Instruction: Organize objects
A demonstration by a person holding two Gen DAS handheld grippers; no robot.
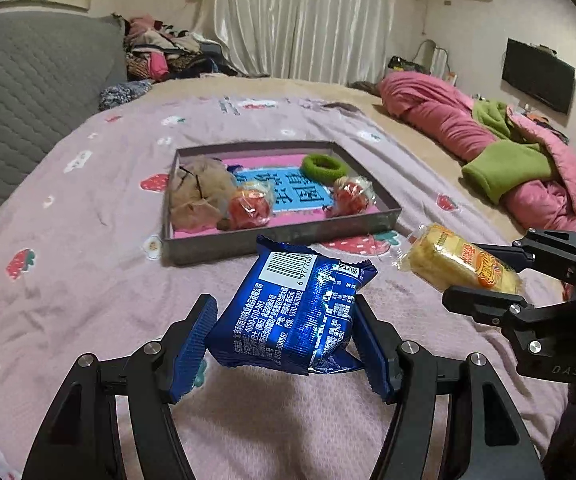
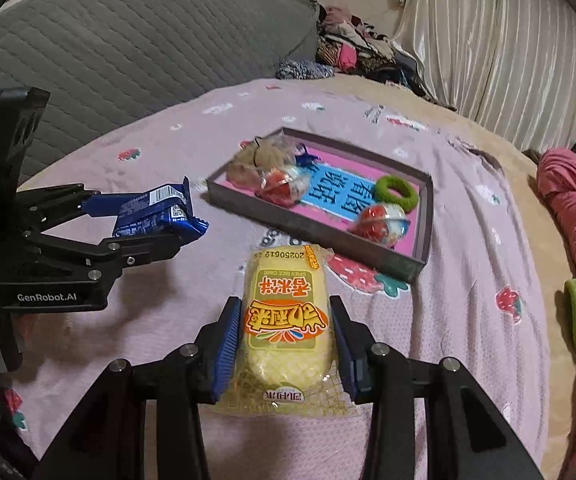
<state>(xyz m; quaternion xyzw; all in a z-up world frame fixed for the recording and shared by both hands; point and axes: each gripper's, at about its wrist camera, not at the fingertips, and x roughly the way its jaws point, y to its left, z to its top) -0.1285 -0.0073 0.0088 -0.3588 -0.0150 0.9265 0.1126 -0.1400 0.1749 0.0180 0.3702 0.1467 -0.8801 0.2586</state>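
The left gripper clenches a shiny blue foil snack packet between its blue ribbed pads, held above the bed; the right gripper grasps a yellow rice-cake packet in clear wrap the same way; beyond both lies a shallow grey rectangular tray on the pink strawberry-print bedspread; inside it sit a green fuzzy hair ring, two clear-wrapped red sweets and a crumpled beige bundle; a rolled pink quilt lies well apart.
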